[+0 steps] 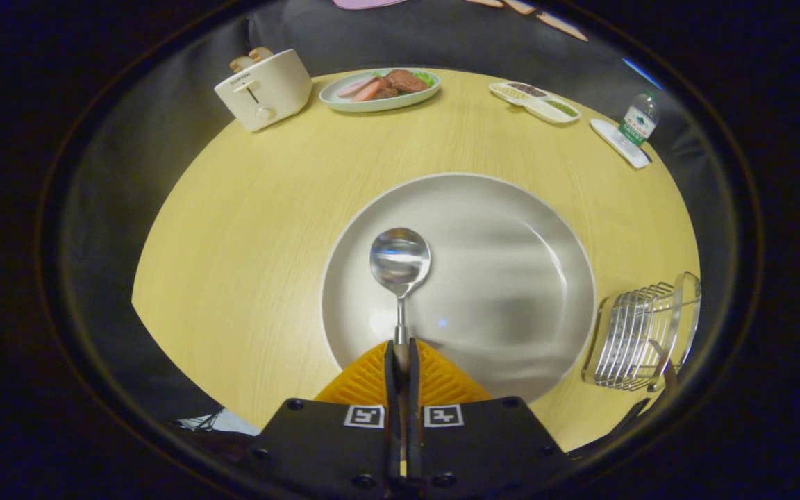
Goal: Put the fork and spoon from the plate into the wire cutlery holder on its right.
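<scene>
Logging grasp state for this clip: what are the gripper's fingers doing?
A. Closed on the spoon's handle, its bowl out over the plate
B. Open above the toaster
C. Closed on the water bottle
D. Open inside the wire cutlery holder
A: the gripper has both fingers pressed together on the handle of the spoon, whose bowl sits ahead of them over the plate; the wire cutlery holder stands to the right.

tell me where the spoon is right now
In the gripper view the spoon is clamped by its handle in the gripper, bowl over the plate, left of the holder.
</scene>
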{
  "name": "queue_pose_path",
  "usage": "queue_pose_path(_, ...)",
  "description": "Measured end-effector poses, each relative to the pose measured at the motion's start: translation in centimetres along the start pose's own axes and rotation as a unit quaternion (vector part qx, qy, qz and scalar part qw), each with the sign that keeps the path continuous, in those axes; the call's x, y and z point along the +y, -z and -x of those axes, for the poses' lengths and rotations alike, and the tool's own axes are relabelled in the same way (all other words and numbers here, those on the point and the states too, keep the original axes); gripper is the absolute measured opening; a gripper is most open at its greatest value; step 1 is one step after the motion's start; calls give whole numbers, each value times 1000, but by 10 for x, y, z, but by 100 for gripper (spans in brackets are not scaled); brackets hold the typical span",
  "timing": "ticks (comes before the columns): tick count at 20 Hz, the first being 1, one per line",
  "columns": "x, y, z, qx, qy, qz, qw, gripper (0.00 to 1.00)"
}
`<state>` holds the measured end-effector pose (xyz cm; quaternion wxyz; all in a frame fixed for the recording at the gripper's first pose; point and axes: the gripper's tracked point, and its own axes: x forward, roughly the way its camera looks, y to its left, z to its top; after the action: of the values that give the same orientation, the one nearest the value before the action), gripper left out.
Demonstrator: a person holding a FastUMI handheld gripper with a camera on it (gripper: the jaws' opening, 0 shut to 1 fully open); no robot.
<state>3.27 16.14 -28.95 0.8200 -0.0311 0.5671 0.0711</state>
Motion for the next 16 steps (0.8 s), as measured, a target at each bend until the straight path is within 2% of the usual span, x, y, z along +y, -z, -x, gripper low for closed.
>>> queue_pose_path(9,-20,-1,26,-19,-3,-15,1000,7)
queue_pose_path(16,-43,-6,74,-46,-14,-52,997,7)
